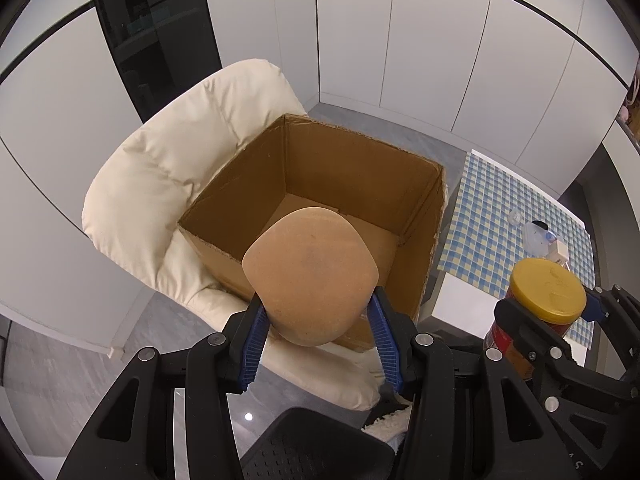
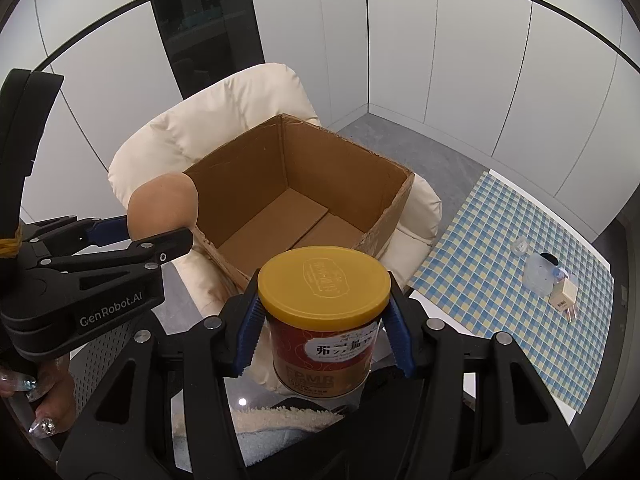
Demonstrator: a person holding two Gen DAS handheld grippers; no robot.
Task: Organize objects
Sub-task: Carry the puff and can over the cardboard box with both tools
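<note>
My left gripper (image 1: 316, 322) clamps a tan rounded object (image 1: 310, 276) over the cardboard box's (image 1: 320, 168) near edge, while my right gripper (image 2: 324, 322) holds a yellow-lidded can (image 2: 324, 320).

Cream padded chair (image 1: 168, 168), its cushioned back rising against white wall panels (image 1: 400, 40). A dark glass-fronted cabinet (image 1: 160, 28) stands between the panels behind the chair. To the right, a white table carries a blue-and-yellow checked cloth (image 2: 500, 248). The floor (image 2: 400, 136) is grey; a fleecy white fabric (image 2: 288, 408) lies nearest the viewer.
</note>
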